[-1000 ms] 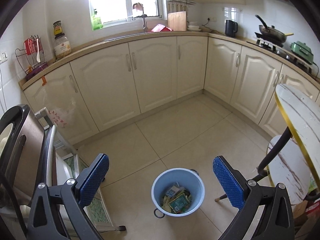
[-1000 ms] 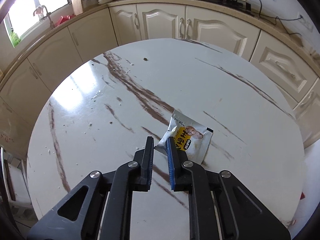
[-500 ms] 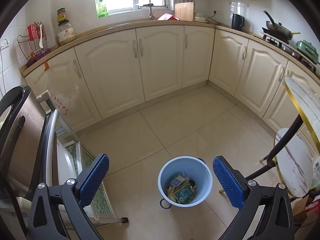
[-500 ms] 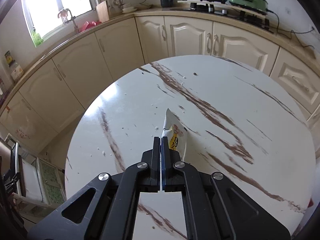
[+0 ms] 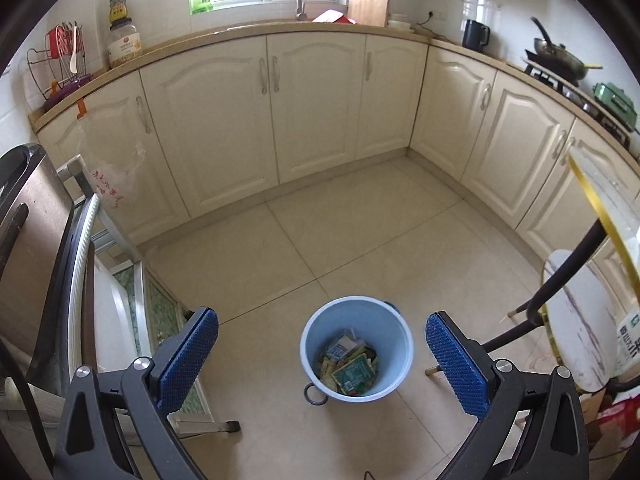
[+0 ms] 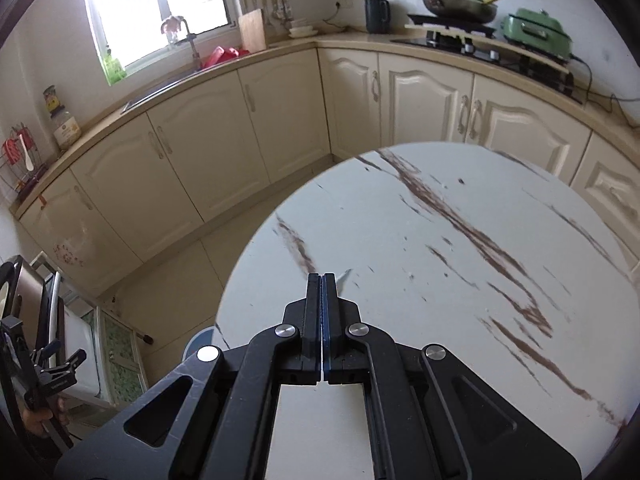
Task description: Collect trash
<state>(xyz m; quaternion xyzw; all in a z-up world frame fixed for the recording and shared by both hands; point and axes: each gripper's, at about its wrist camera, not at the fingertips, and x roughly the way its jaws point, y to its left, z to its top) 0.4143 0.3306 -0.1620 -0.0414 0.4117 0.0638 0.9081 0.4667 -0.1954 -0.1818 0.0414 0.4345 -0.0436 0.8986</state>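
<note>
In the left wrist view a light blue bin stands on the floor tiles with several wrappers inside. My left gripper is open and empty, held above the bin, its blue pads either side of it. In the right wrist view my right gripper is shut on a snack wrapper, seen edge-on with only a thin sliver showing past the fingertips. It is held above the white marble round table. The bin's rim peeks out below the table's left edge.
Cream cabinets line the back and right walls. A folded step ladder and chair stand at the left. The table's gold rim, its black legs and lower shelf are at the right of the bin.
My right gripper closed on the snack wrapper, lifted it off the table and swung left toward the table's edge. My left gripper shifted slightly above the bin and stayed open.
</note>
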